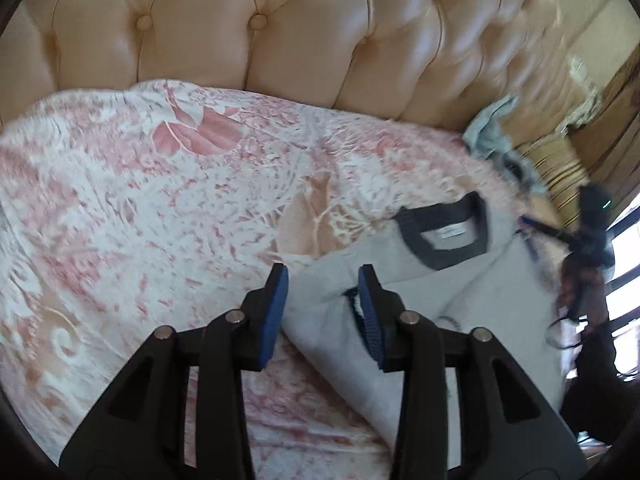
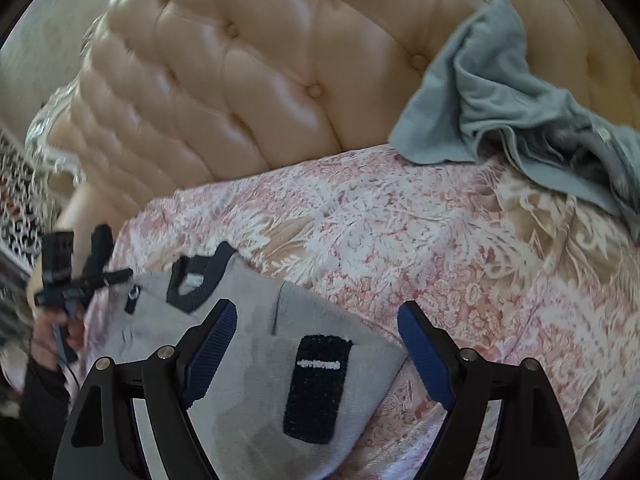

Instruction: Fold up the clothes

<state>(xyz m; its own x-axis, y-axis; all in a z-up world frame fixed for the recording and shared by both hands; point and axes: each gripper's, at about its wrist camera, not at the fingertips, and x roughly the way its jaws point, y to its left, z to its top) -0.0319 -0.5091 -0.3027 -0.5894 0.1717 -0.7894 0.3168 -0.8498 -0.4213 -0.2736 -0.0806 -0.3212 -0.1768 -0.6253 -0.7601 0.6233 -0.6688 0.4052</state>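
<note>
With both the left gripper (image 1: 323,280) and the right gripper (image 2: 316,316) gaping empty over the grey sweater (image 2: 256,364), pinching matching edges would keep any fold square.

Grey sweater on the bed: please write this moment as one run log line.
grey sweater: partly folded on floral bedspread | left tongs: open, over its folded edge | right tongs: open, above it | blue-grey garment: by headboard

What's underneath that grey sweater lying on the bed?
The grey sweater lies on a pink floral bedspread, which shows all around it. A sleeve is folded over its front, so part of the sweater is hidden. Whatever lies beneath the bedspread can't be seen.
</note>
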